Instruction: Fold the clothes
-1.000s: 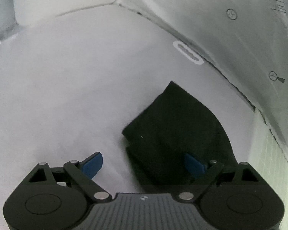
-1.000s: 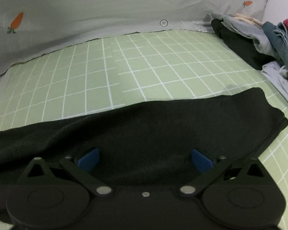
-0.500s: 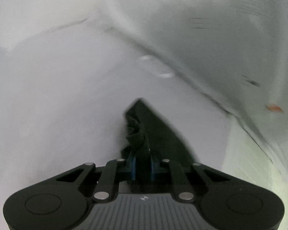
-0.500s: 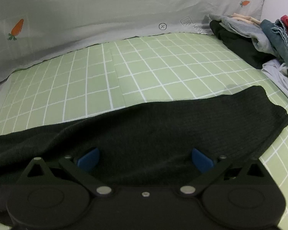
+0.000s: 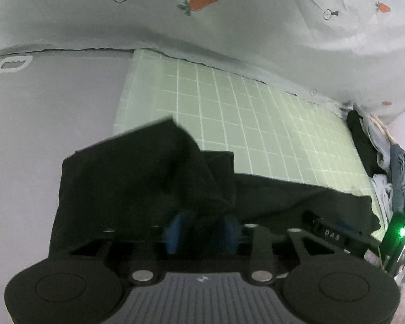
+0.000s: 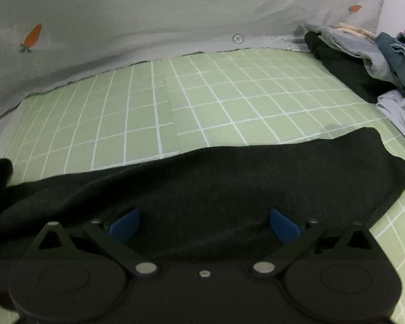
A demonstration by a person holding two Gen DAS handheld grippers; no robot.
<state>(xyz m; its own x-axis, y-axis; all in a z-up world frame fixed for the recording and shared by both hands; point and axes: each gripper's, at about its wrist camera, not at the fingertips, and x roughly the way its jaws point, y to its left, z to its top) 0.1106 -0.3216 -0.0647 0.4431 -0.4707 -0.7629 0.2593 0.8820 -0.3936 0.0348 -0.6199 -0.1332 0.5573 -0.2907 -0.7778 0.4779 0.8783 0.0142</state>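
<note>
Step in hand: a fold of the black garment [image 5: 154, 178]; its end is thrown over toward the long part on the green checked mat [image 5: 256, 124].
Left claw: the left gripper [image 5: 201, 232] has its blue pads [image 5: 175, 229] partly apart and its jaws are opening; a bunch of black cloth is between them, and I judge the pads no longer press it.
Right claw: the right gripper [image 6: 203, 224] stands wide, with nothing pinched.
Garment place: just in front of and under both claws; the folded end rises ahead of the left claw.
Beside: a pile of clothes [image 6: 364, 59] lies far ahead to the right of the right claw.
Next move: probably draw the left claw out without dragging the cloth, then flatten the flap.
</note>
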